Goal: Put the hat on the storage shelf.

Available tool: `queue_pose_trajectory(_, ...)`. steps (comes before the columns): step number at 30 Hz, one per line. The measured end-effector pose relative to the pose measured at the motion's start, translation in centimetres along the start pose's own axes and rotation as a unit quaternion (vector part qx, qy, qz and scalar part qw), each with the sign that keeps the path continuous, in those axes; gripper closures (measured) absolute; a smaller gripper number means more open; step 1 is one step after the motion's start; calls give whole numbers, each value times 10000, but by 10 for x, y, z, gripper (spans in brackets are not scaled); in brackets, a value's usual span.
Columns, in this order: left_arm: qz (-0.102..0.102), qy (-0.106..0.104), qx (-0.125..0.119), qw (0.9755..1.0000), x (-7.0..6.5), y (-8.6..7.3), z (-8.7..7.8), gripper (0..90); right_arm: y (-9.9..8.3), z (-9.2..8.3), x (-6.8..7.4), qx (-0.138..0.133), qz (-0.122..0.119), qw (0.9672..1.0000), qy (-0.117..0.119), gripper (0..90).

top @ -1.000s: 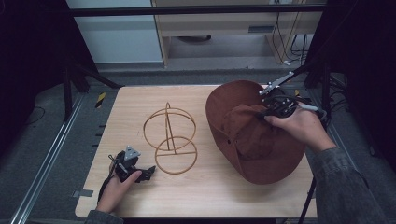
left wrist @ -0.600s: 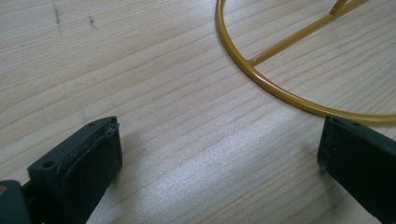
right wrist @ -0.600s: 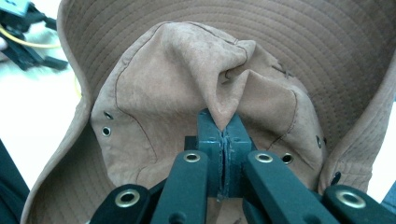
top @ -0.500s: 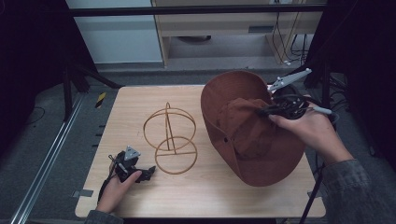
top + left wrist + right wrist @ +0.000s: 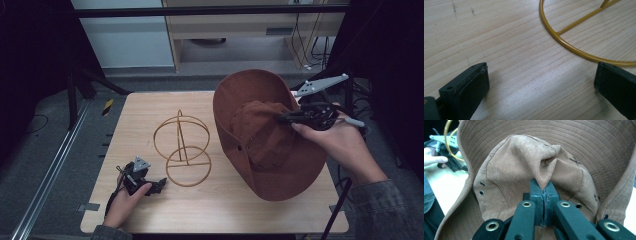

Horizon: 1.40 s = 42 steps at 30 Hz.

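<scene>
We see the brown hat [image 5: 270,135] over the right half of the surface [image 5: 145,107], tipped up on edge so its crown faces the right hand [image 5: 345,145] and its far brim rises highest — the near brim hangs low by the surface's front right. The right hand comes in from the lower right with the forearm angled up and the wrist raised, holding the right gripper [image 5: 281,119] roughly level and pointed left into the crown. In the right gripper view its jaws are pressed together on a pinched fold of the crown's fabric [image 5: 544,178], which puckers up between the pads.

The left hand [image 5: 127,197] rests low at the front left of the surface, its left gripper [image 5: 161,183] lying almost flat and pointed towards the gold wire stand [image 5: 181,149]. Its jaws are spread wide with bare wood between them — the stand's base ring [image 5: 574,48] runs just beyond the tips, seemingly untouched. The stand sits between the two hands, just left of the hat.
</scene>
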<state>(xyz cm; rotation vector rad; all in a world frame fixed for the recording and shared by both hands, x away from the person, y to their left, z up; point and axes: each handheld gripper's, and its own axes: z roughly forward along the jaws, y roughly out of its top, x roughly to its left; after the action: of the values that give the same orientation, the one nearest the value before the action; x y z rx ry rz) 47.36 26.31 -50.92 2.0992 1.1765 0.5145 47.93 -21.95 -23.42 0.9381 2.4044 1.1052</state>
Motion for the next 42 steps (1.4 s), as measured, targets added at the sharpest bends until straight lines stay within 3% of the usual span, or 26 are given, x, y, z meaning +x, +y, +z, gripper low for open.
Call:
queue_pose_trajectory(9, 10, 2, 10, 10000, 0, 0, 0, 0, 5, -7, 8, -193, -14, 9998, 77, 888)
queue_pose_trajectory(15, 9, 1, 12, 10000, 0, 0, 0, 0, 18, -17, 26, -473, -176, 9985, 223, 887)
queue_pose_trajectory(22, 17, 8, 16, 10000, 0, 0, 0, 0, 30, -19, 42, -611, -328, 9969, 373, 888)
queue_pose_trajectory(31, 18, -2, 46, 10000, 0, 0, -1, 0, 56, -8, 60, -681, -540, 9948, 523, 887)
queue_pose_trajectory(42, 21, -3, 49, 10000, 0, 0, -1, 0, 81, 9, 71, -709, -654, 9935, 605, 888)
